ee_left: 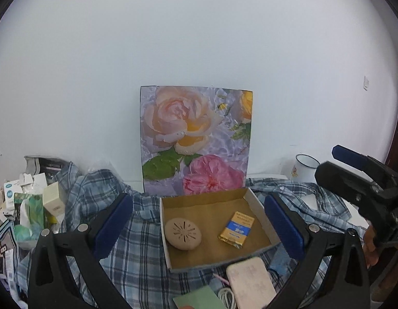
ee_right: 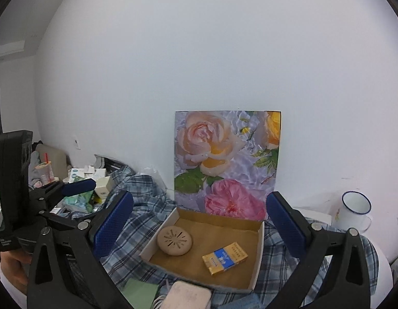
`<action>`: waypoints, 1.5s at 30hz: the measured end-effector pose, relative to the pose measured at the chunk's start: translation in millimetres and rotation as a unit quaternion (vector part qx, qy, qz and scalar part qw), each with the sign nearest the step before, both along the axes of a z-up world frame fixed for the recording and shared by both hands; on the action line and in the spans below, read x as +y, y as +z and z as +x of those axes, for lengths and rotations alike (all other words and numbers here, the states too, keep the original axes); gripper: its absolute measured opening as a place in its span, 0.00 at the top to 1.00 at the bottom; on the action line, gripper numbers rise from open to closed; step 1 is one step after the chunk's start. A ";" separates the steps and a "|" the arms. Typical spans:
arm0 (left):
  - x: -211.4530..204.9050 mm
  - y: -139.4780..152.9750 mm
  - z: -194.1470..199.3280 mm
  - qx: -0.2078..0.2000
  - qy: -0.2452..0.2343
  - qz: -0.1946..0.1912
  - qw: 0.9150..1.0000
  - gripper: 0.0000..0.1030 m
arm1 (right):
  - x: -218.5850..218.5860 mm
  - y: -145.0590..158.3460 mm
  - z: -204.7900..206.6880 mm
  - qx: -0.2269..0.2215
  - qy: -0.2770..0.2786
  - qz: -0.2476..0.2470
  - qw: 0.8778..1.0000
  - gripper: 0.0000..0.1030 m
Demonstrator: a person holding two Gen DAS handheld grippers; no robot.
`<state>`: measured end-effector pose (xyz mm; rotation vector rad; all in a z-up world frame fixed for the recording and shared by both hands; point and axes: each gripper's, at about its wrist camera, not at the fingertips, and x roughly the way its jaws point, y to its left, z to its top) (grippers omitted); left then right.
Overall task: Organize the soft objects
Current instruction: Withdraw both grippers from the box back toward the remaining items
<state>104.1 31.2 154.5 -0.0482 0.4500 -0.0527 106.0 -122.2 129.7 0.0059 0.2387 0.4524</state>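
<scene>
While both claws hang spread wide and hold nothing, the soft things wait below. At 9 o'clock of the left claw (ee_left: 199,221) the plaid shirt (ee_left: 137,234) lies crumpled on the surface, running left to right under the cardboard box (ee_left: 258,206). Just past it, at 6 o'clock, sits a pale soft pad (ee_left: 250,280). The right claw (ee_right: 199,224) hangs above the box too, but I think the left one is nearer to the shirt's big heap.

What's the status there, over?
Left gripper open, right gripper open, both empty. Cardboard box holds round pad and packet. Plaid shirt bunched underneath.
</scene>
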 end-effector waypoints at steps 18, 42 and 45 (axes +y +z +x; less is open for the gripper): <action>1.3 -47.0 -48.3 0.043 -0.004 -0.003 0.999 0.00 | 17.5 -58.8 -46.7 0.036 -0.004 -0.038 0.999 0.00; -13.2 -125.2 -56.1 0.117 -0.014 0.020 0.993 0.00 | 15.9 -142.1 -58.0 0.113 0.005 -0.058 0.992 0.00; -13.9 -131.9 -56.6 0.127 -0.010 0.024 0.992 0.00 | 15.5 -147.8 -58.6 0.116 0.009 -0.061 0.991 0.00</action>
